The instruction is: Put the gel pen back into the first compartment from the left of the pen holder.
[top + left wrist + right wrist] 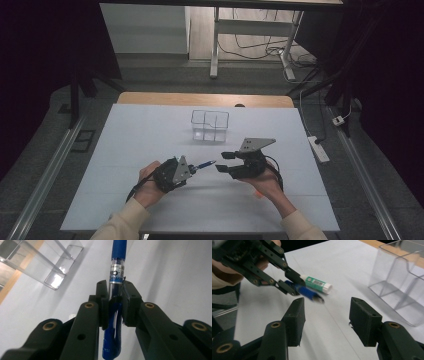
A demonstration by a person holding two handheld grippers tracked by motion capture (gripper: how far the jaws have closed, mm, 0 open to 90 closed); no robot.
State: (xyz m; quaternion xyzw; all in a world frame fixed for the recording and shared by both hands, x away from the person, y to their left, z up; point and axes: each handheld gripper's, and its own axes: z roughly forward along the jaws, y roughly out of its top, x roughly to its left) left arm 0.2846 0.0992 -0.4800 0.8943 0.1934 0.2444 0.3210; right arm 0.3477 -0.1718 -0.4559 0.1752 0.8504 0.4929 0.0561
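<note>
The left hand-held gripper (pixel 196 168) holds a blue pen (pixel 204 164) between its jaws, which are closed tightly on the barrel. In the left gripper view the pen (pixel 117 270) runs straight out between the two black pads, its clip end lying back between the jaws and its longer part pointing away over the white tabletop (pixel 150 145). In the high view the pen tip points to the right, toward the right hand-held gripper (pixel 223 162), and a small gap stays between the two.

The right hand-held gripper (pixel 325 315) has its jaws apart, with nothing between them; only bare tabletop (pixel 342 262) shows through the gap. In its view a green and white glue stick (pixel 317 283) lies on the tabletop just behind the pen (pixel 308 293); whether they touch I cannot tell, because this part is blurred.

A clear plastic organizer (pixel 210 125) with compartments stands toward the far middle of the tabletop, well apart from both grippers. Between it and the hands there is open white surface. To the left and right of the hands the tabletop is free until its edges, and the near edge is just below the sleeves (pixel 125 222). The far edge shows a strip of wood (pixel 200 99) behind the white cover. In the right gripper view the organizer (pixel 402 277) stands at the right side, its nearest wall apart from the right jaw
</note>
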